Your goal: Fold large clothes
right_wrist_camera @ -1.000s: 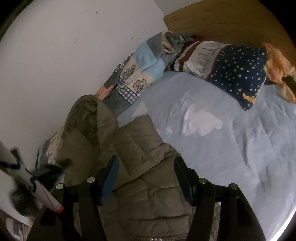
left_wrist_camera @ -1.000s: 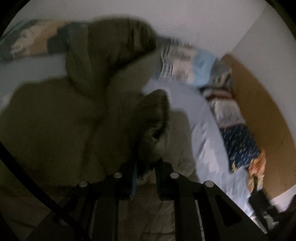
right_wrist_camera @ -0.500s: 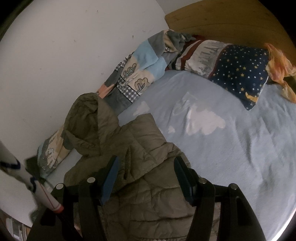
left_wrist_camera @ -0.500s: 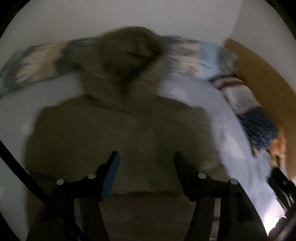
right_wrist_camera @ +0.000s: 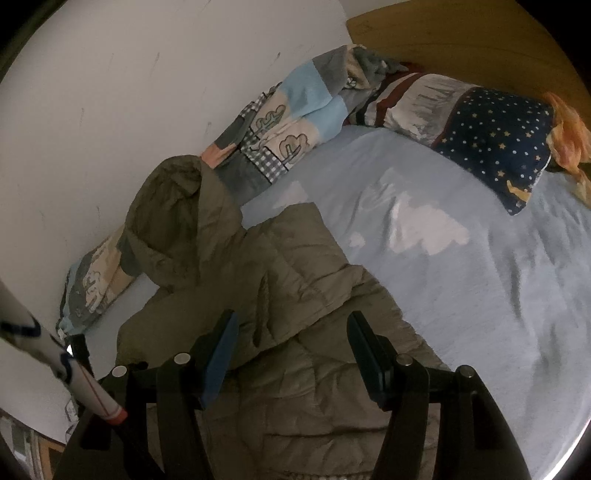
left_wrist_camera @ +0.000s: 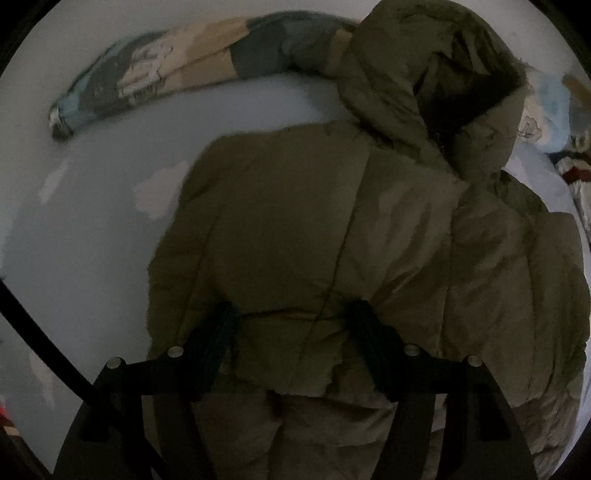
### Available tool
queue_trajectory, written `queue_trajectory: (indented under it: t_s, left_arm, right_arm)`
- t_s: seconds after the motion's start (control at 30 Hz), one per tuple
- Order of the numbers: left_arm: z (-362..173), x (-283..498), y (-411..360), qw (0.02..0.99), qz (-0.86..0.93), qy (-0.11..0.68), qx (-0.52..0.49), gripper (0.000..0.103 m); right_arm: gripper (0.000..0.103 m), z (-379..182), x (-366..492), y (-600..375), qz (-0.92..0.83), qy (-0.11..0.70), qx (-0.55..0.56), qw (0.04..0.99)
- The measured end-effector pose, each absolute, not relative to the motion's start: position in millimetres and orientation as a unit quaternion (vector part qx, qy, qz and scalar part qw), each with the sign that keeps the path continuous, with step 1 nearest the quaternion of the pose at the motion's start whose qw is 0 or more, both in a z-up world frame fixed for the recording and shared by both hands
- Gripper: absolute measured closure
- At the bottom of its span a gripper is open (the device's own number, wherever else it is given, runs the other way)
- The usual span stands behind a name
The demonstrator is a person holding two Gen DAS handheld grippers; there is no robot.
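An olive-green puffer jacket (left_wrist_camera: pixel 332 229) lies on the bed with both sleeves folded over its body and its hood (left_wrist_camera: pixel 436 85) toward the wall. My left gripper (left_wrist_camera: pixel 291 314) is open and empty, just above the jacket's lower middle. In the right wrist view the jacket (right_wrist_camera: pixel 295 295) lies at the bed's left side with its hood (right_wrist_camera: pixel 173 214) against the wall. My right gripper (right_wrist_camera: pixel 291 325) is open and empty above the jacket's right half.
A light blue bed sheet (right_wrist_camera: pixel 461 266) with white cloud prints covers the bed. A patchwork blanket (right_wrist_camera: pixel 280 129) is rolled along the white wall. A star-patterned pillow (right_wrist_camera: pixel 495 136) and an orange cloth (right_wrist_camera: pixel 569 136) lie by the wooden headboard (right_wrist_camera: pixel 443 33).
My left gripper let go of the sleeve cuff, opened and drew back to the left. The sleeve now lies folded over the jacket. My right gripper stayed open and moved little.
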State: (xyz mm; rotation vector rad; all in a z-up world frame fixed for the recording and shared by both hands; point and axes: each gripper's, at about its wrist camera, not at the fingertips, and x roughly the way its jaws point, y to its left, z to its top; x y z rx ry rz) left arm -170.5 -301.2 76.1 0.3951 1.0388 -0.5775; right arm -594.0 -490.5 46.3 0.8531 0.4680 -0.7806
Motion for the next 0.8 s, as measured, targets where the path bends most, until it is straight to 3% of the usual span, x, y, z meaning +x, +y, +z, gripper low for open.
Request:
queue_trajectory:
  t_s: [0.27,0.47,0.8]
  left_arm:
    - [127.4,-226.5,-253.7,0.821,-0.328,0.437,0.166,0.037]
    - [116.4,-249.1,-224.0,0.826,-0.296,0.454,0.159,0.037]
    - [107.6,-234.0,-240.0,0.857,-0.292,0.388,0.176,0.037]
  right_arm:
    - [0.037,43.9,-584.4,-487.4,-0.362,0.225,0.399,0.812]
    - [0.052,39.9,-569.3,-481.4,-0.343,0.238,0.392,0.819]
    - [0.053,25.1,-514.8,-461.1,-0.324,0.280,0.338,0.838]
